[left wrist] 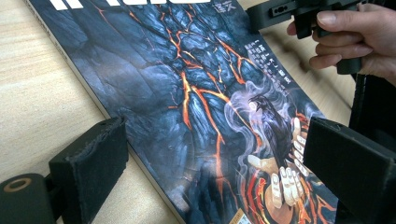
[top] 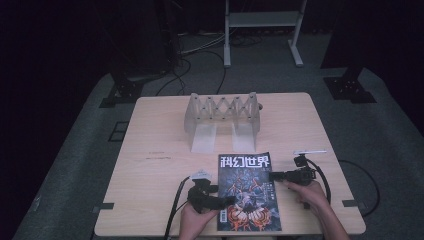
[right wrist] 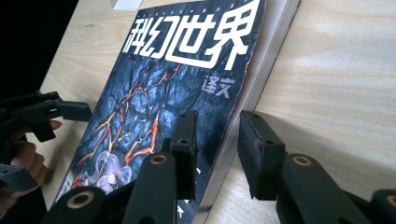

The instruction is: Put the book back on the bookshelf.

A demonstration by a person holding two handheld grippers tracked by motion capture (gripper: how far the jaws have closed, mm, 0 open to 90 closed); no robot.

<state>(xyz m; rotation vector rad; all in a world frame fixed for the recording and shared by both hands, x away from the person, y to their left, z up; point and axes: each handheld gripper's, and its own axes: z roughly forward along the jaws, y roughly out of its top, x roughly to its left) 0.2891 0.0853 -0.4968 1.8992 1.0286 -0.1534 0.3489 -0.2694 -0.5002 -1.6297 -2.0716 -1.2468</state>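
A magazine (top: 247,192) (dark cover with orange cracks and white lettering) lies flat at the table's (top: 155,145) near edge, about midway along it. The left gripper (top: 227,201) straddles its left edge, jaws spread wide. The right gripper (top: 274,176) sits at its right edge, jaws apart around the page edges, not pinching them

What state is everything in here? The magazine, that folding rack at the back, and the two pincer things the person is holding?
Magazine: closed, flat on the table, cover up.
Folding rack: upright, spread out, nothing in it.
Left gripper: open, its jaws either side of the magazine's near-left edge, one over the cover, one over the table.
Right gripper: open, its jaws straddling the magazine's right edge; pads not yet pressing.
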